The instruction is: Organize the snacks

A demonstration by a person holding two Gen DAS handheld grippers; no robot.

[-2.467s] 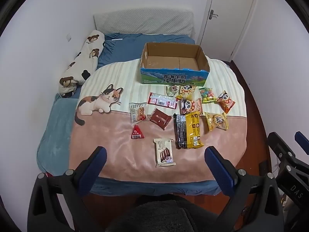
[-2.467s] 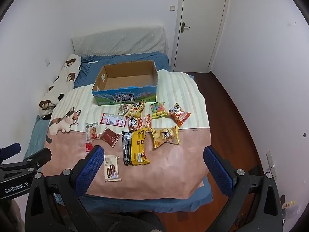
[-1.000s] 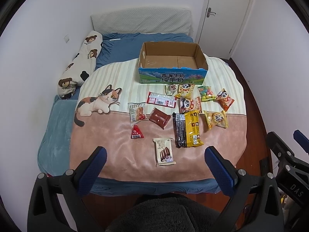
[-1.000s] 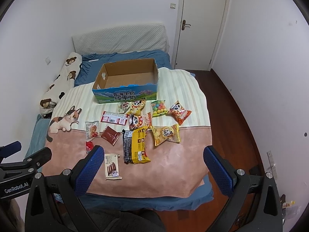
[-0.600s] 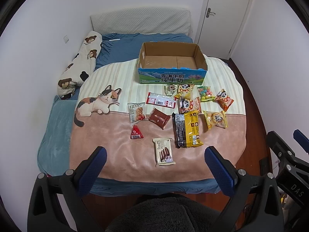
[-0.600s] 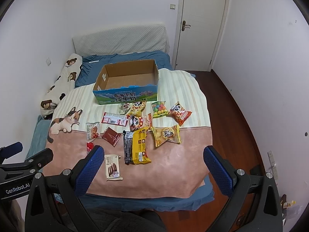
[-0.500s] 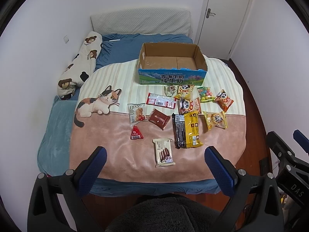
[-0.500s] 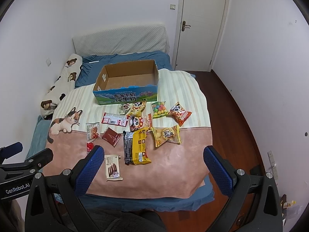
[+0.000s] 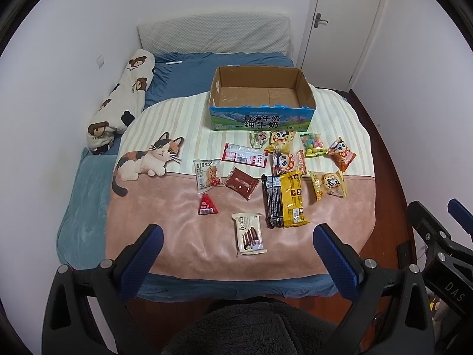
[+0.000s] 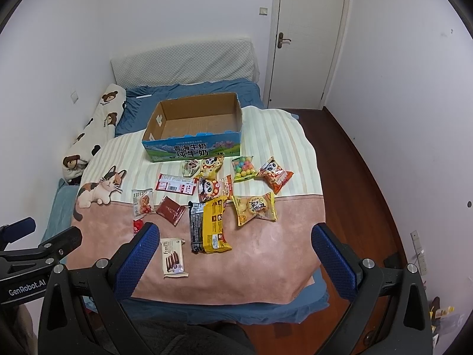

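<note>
Several snack packs lie on a pink and striped blanket (image 9: 183, 236) on the bed, in front of an empty open cardboard box (image 9: 261, 100) that also shows in the right wrist view (image 10: 196, 124). Nearest is a white Franzzi wafer pack (image 9: 249, 233), with a black and yellow pack (image 9: 283, 198), a red triangle pack (image 9: 207, 205) and a yellow bun pack (image 10: 254, 207) further in. My left gripper (image 9: 238, 236) is open and empty, held above the bed's near edge. My right gripper (image 10: 235, 236) is open and empty, at the same height to the right.
A bear-print bolster (image 9: 121, 109) lies along the left wall. A grey headboard cushion (image 9: 212, 38) stands at the back. A closed white door (image 10: 310, 35) and dark wood floor (image 10: 354, 177) are to the right of the bed.
Both grippers have drifted very slightly; the view of the bed shifted a little. Nothing on the bed has moved and both stay open.
</note>
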